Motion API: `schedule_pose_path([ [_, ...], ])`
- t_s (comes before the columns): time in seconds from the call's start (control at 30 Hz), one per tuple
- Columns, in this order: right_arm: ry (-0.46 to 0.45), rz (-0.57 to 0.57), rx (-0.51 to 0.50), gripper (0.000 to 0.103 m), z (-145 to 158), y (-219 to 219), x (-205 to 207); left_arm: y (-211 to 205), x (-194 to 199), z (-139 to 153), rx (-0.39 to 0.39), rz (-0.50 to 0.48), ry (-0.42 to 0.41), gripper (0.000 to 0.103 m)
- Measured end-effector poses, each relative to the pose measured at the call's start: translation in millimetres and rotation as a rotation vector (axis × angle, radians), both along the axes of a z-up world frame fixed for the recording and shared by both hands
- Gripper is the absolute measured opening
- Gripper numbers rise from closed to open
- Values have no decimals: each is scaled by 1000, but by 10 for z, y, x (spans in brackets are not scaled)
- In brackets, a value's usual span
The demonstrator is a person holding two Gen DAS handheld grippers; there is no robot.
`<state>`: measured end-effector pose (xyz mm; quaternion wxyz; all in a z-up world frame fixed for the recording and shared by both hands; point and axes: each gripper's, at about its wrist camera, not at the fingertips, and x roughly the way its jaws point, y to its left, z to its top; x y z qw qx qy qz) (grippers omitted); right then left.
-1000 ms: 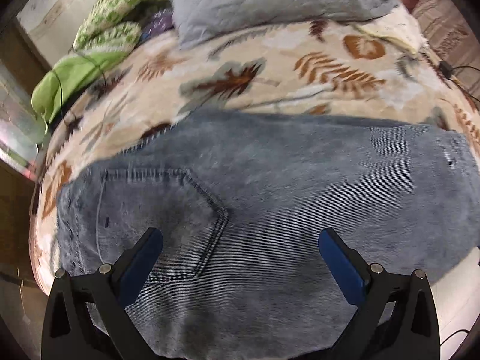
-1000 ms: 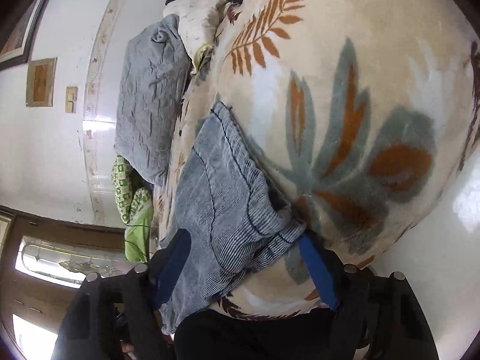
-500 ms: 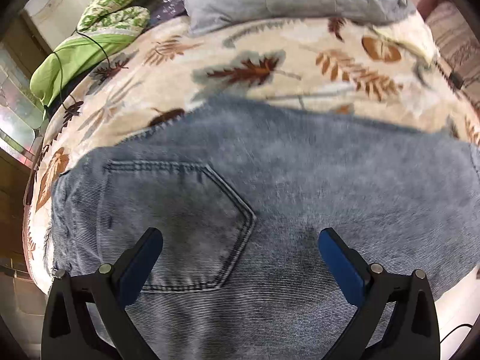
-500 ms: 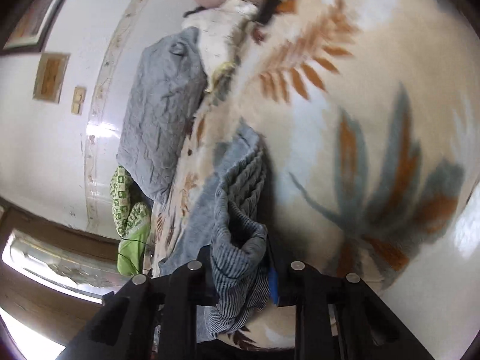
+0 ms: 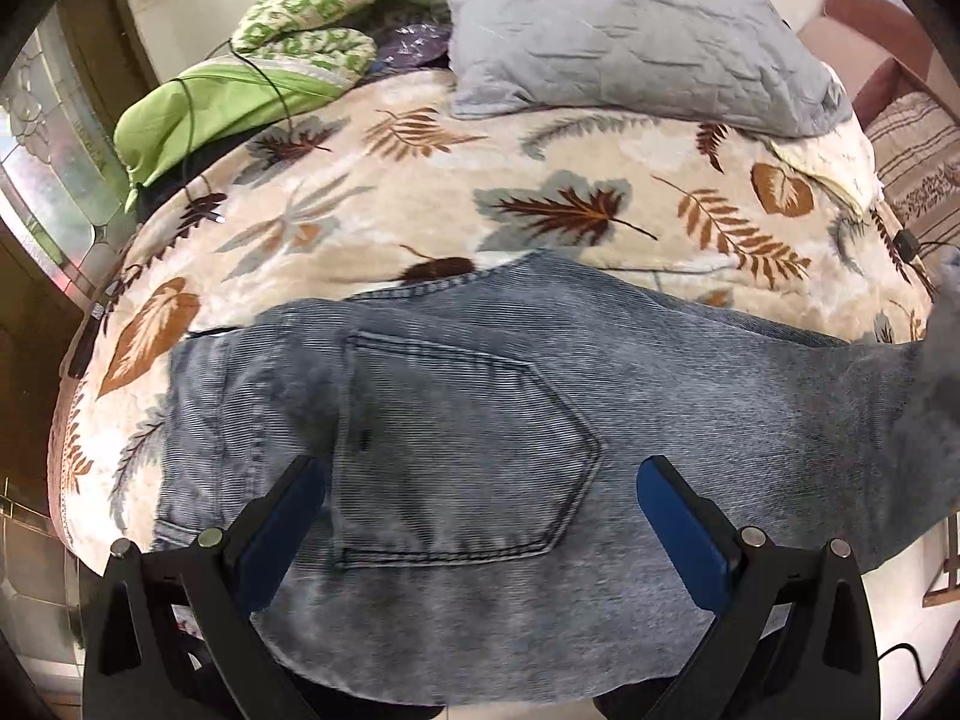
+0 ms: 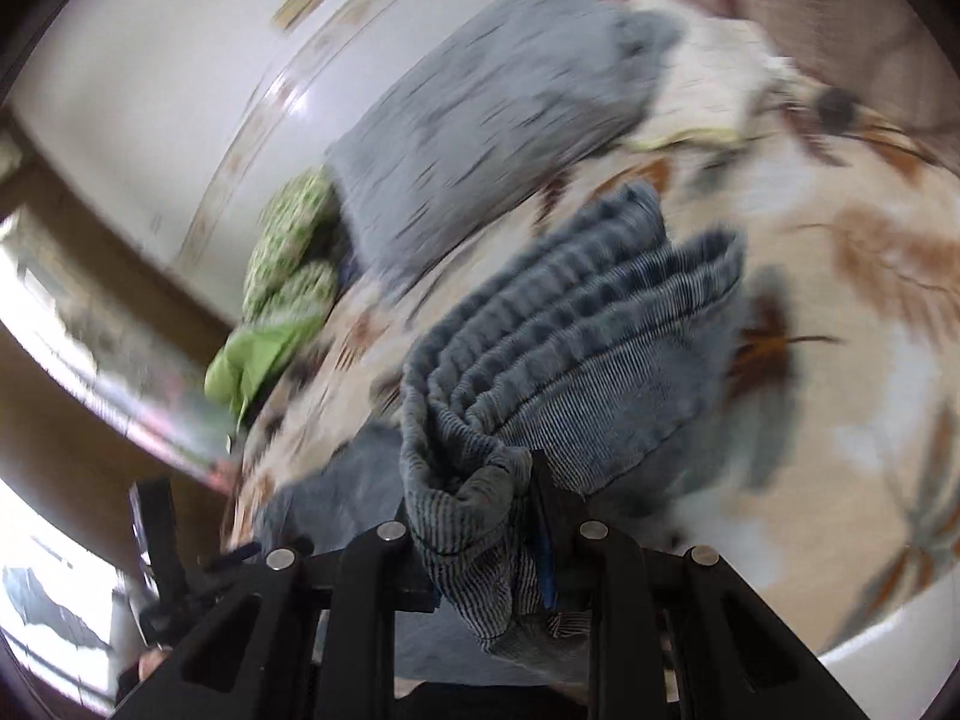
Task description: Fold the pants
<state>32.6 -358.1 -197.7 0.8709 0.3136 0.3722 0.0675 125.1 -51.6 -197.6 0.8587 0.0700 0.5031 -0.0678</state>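
Grey-blue denim pants (image 5: 480, 396) lie flat across a leaf-patterned bed, back pocket (image 5: 456, 450) up. My left gripper (image 5: 480, 516) hovers open just above the pocket, its blue pads wide apart with nothing pinched between them. In the right wrist view my right gripper (image 6: 480, 510) is shut on the bunched leg end of the pants (image 6: 576, 360). That end is lifted off the bed, and its gathered folds fan out ahead of the jaws. The right wrist view is blurred by motion.
A leaf-print blanket (image 5: 540, 180) covers the bed. A grey pillow (image 5: 624, 30) and green patterned bedding (image 5: 300, 42) lie at the head. A thin black cable (image 5: 264, 78) crosses the green cloth. The bed's near edge drops to a pale floor (image 6: 888, 648).
My right gripper closed on the pant leg end, rolled and lifted it off the bed. The left gripper drew back and rose a little, staying open, so more of the waist shows.
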Motion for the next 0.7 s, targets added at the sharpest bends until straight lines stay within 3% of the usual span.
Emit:
schedule_pose_path([
  [0.13, 123, 153, 8, 28, -242, 546, 280, 223, -34, 29, 9, 37, -28, 103],
  [0.17, 180, 188, 9, 34, -379, 677, 364, 273, -35, 28, 8, 46, -28, 103],
  [0.2, 220, 216, 21, 51, -485, 769, 419, 322, -39, 25, 8, 55, -27, 103],
  [0.27, 274, 252, 56, 65, -637, 904, 491, 401, -48, 22, 9, 65, -26, 103],
  [0.43, 199, 301, 28, 65, -485, 934, 350, 425, -65, 46, -3, 72, -36, 103],
  [0.57, 77, 174, -18, 65, -229, 585, 291, 138, -109, 58, -16, 3, -47, 103],
  [0.7, 105, 68, -132, 61, -313, 351, 465, -359, -172, -35, 5, -121, -59, 103],
])
